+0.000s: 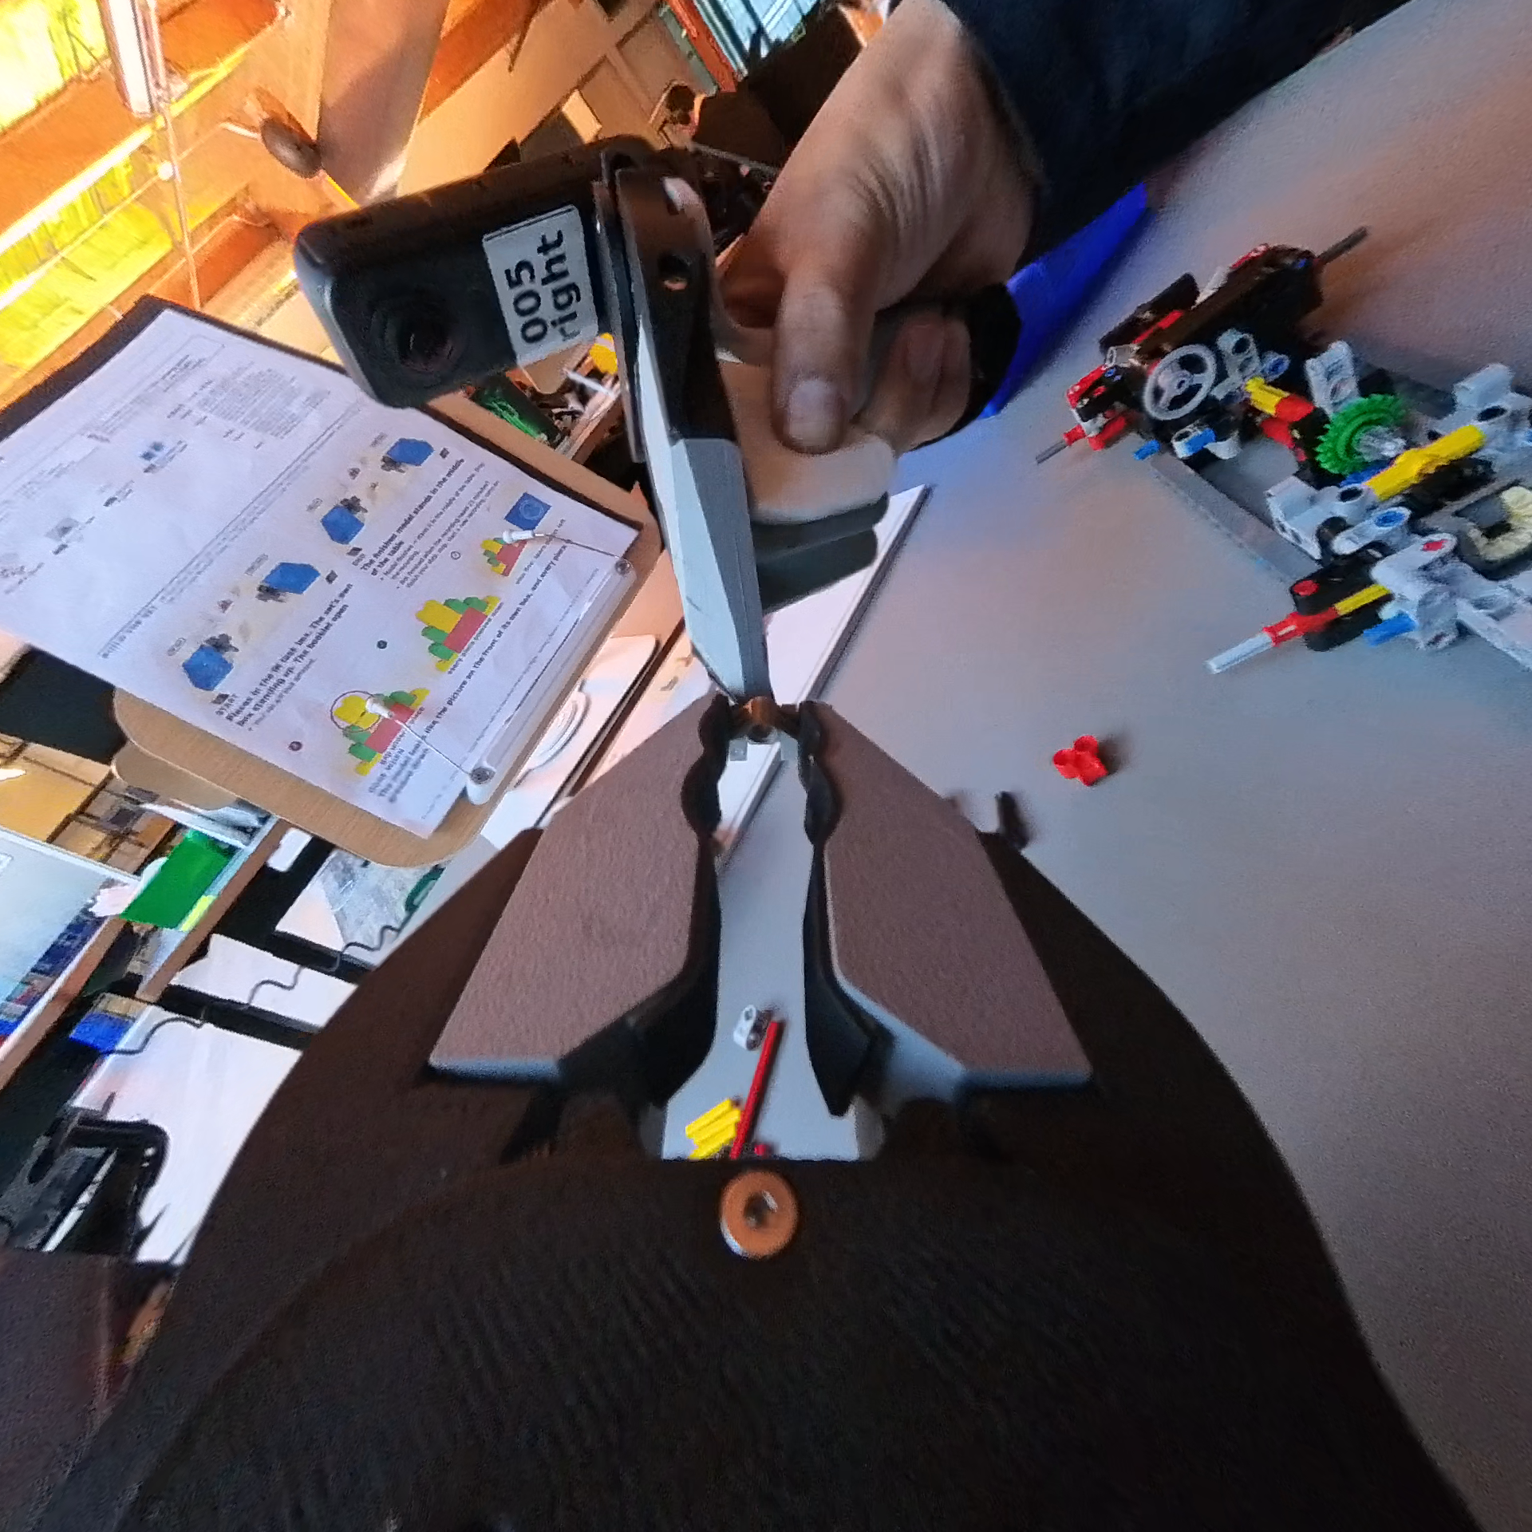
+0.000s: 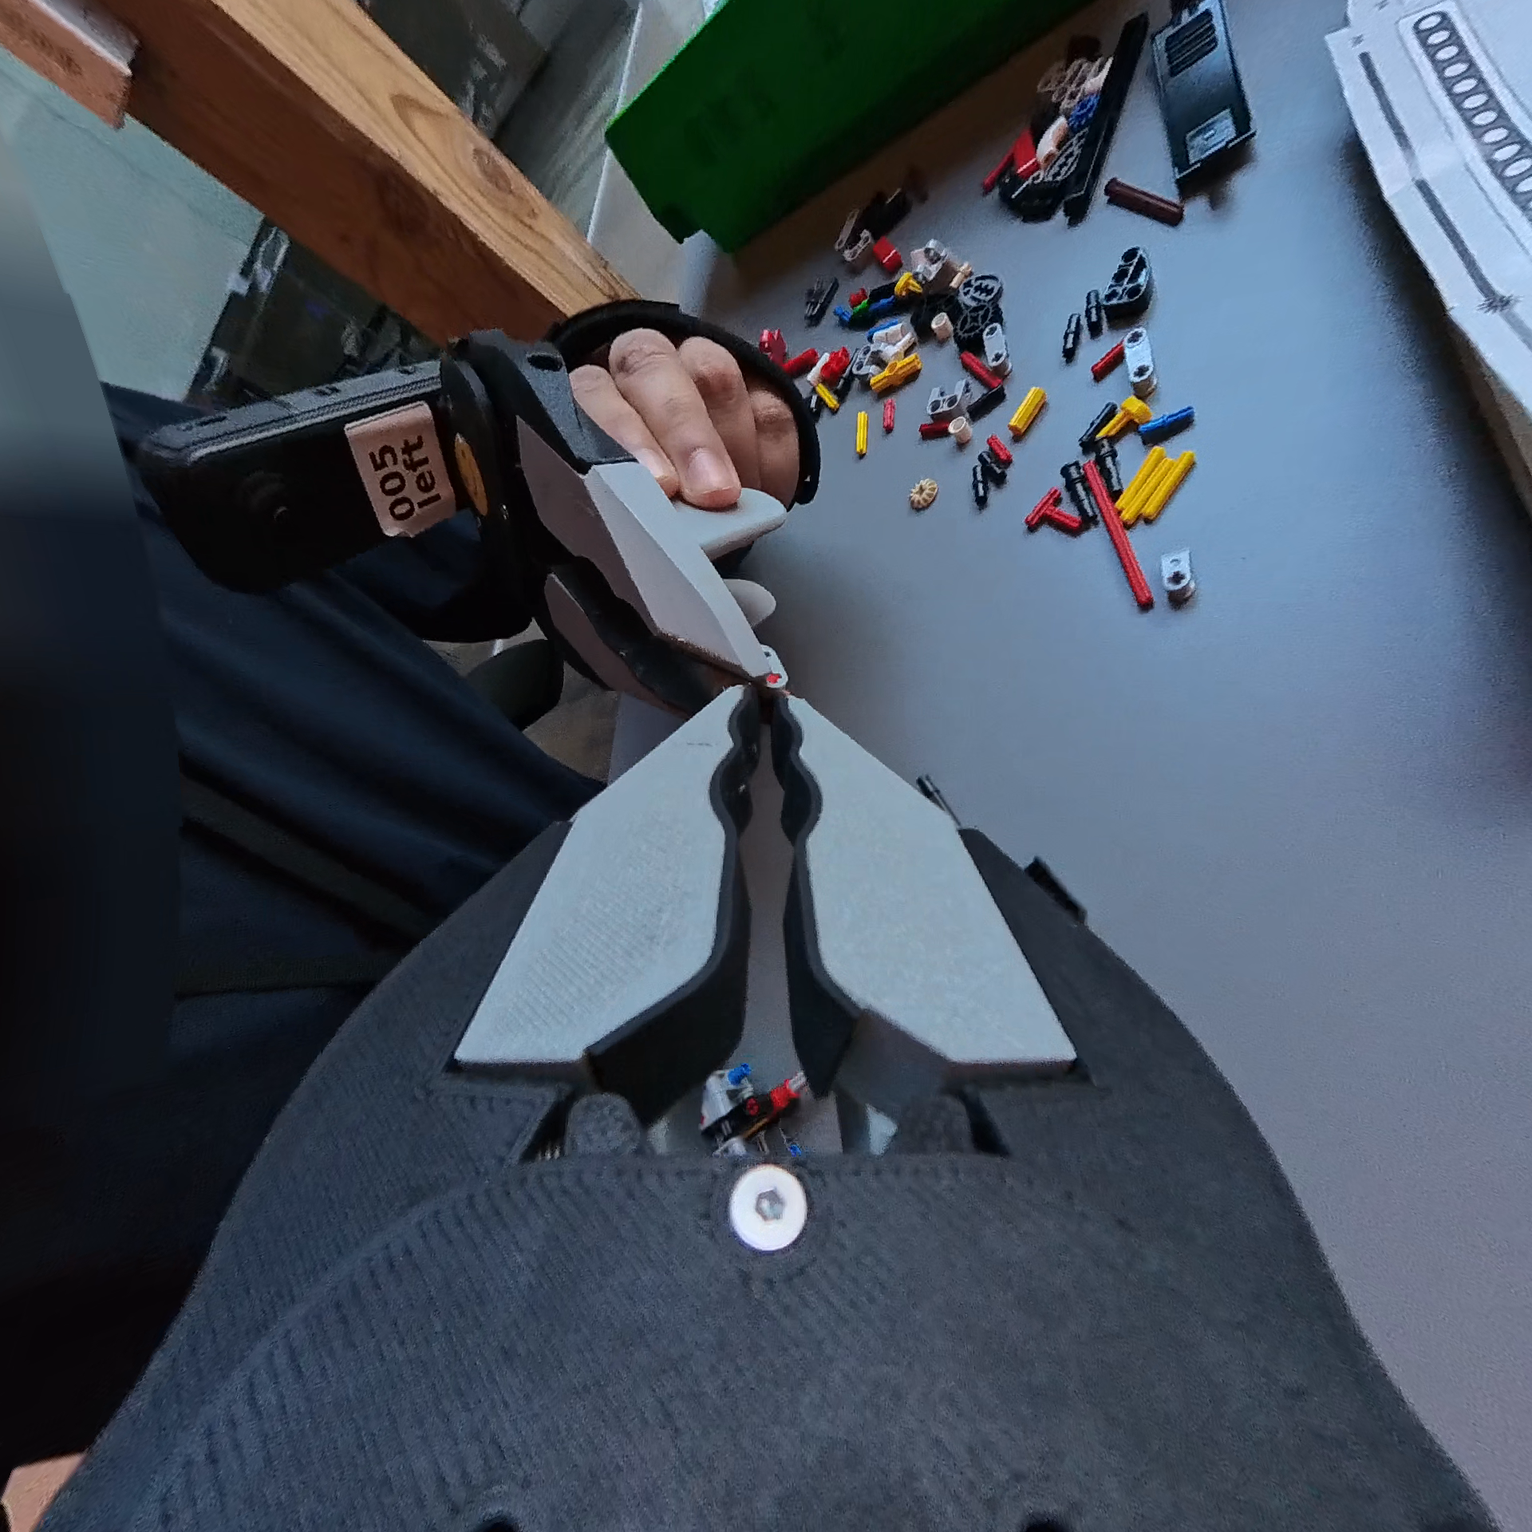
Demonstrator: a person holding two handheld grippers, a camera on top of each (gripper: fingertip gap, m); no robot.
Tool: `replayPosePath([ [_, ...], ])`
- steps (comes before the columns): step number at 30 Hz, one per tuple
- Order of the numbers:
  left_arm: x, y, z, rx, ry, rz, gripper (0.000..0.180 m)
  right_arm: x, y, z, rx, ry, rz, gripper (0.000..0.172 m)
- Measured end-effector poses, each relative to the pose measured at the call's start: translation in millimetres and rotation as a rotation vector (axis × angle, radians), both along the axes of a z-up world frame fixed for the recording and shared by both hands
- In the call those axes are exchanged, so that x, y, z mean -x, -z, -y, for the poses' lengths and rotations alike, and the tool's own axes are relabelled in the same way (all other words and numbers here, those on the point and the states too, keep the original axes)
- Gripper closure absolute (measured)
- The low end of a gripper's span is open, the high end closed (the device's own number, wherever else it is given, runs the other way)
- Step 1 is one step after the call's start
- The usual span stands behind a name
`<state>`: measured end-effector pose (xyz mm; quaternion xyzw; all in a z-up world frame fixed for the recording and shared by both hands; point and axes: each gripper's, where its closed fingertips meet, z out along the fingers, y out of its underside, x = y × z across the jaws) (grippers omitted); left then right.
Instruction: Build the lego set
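In the left wrist view my left gripper (image 1: 760, 723) is shut on a small light grey connector (image 1: 758, 734) with a hole, held in the air above the grey table (image 1: 1161, 912). In the right wrist view the same connector (image 2: 775, 676) sticks out of the left gripper's tips (image 2: 767, 670) and shows a red spot. My right gripper (image 2: 764, 701) has its fingers closed together, tips right against the connector. In the left wrist view the right gripper (image 1: 749, 692) comes down from above and meets the connector's top. A hand holds each gripper.
A partly built model (image 1: 1326, 464) of grey, black, red and yellow parts lies at the right, with a red piece (image 1: 1080, 758) nearer. Many loose parts (image 2: 995, 390), a long red axle (image 2: 1119, 539), a green box (image 2: 787, 108) and papers (image 2: 1451, 166) lie beyond. An instruction sheet (image 1: 273, 539) stands left. My left and right fingertips are right by each other.
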<state>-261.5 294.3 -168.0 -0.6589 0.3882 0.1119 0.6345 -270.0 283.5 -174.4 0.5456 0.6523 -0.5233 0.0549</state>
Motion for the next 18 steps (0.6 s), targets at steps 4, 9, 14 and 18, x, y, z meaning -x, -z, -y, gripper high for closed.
replayPosePath([
  [4,-0.9,-2.2,-1.3,0.032,0.042,0.099,0.166,-0.5,-2.6,-1.9,0.065,-0.095,0.089,0.172],
  [9,10.4,-29.1,-3.2,0.084,0.124,0.523,0.166,13.3,-33.4,-16.1,0.202,0.044,-0.083,0.172],
  [14,7.1,-35.4,-5.0,0.246,0.271,0.912,0.166,7.6,-60.5,-40.4,0.058,0.214,-0.334,0.172],
  [18,14.2,-38.4,-8.0,0.362,0.373,1.2,0.166,-5.1,-60.8,-26.8,-0.098,0.211,-0.433,0.172],
])
